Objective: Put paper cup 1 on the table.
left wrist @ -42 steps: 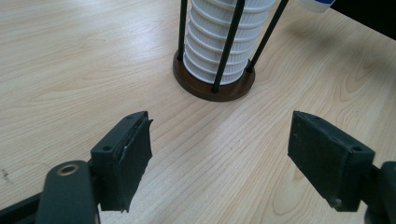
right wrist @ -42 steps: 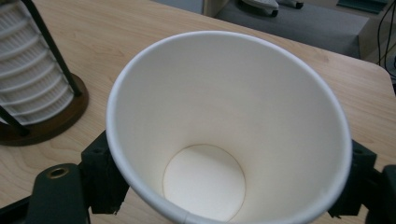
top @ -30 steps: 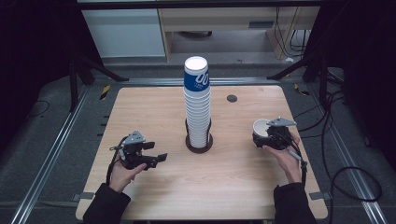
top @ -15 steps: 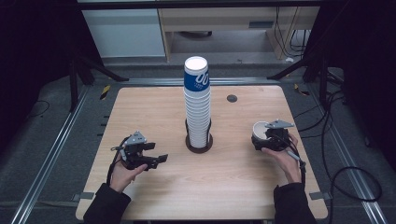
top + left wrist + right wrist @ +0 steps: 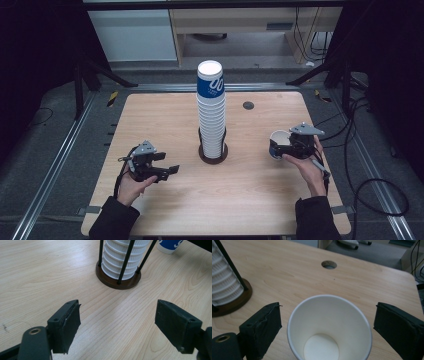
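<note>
The paper cup stands upright on the wooden surface between the spread jaws of the right gripper, its white inside open to the right gripper view. A clear gap shows on each side between the cup's rim and the black pads, so the right gripper is not pressing on it; its jaws have just been opening, with the cup between them. In the high view the cup sits just in front of that gripper. Off to the gripper's left stands the tall stack of cups in its dark round holder, well apart from the single cup. Ahead of the gripper lies a small round hole in the surface.

The left gripper rests low over the surface on the other side of the stack, pointing toward the holder. Its jaws stand apart with only bare wood between them, and they have just been opening a little further.
</note>
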The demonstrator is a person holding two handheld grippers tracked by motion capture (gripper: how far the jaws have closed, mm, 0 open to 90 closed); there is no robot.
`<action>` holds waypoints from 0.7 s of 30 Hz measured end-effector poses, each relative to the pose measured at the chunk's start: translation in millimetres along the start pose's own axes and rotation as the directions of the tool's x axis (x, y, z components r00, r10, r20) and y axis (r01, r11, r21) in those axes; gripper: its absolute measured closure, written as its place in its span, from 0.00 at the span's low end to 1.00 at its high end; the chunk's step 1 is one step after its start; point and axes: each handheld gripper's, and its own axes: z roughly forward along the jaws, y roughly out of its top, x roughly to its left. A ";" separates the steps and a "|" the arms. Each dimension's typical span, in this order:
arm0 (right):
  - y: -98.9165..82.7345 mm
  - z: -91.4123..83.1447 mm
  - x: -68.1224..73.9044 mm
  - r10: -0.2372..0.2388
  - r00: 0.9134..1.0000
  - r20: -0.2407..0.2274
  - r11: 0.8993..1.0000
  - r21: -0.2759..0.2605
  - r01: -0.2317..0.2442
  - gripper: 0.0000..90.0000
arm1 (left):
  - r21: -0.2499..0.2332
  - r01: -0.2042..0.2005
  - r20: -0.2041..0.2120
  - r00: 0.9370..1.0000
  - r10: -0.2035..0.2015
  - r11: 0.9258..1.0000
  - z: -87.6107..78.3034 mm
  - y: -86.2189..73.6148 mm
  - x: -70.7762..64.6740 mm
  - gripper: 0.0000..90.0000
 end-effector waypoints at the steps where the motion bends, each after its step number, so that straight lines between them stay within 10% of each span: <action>1: 2.5 -2.1 0.2 0.002 1.000 0.001 1.000 -0.003 -0.002 0.08 | 0.000 0.001 -0.001 1.000 -0.001 1.000 -0.1 -0.1 0.2 0.22; 16: 46.0 -39.9 24.1 -0.004 0.996 -0.089 0.988 -0.153 -0.009 0.15 | -0.001 0.009 -0.018 1.000 -0.009 1.000 -2.2 -0.5 2.5 0.22; 21: 76.1 -52.8 44.3 -0.029 0.986 -0.162 0.968 -0.250 -0.013 0.15 | -0.005 0.014 -0.027 1.000 -0.014 1.000 -3.6 -0.6 3.7 0.22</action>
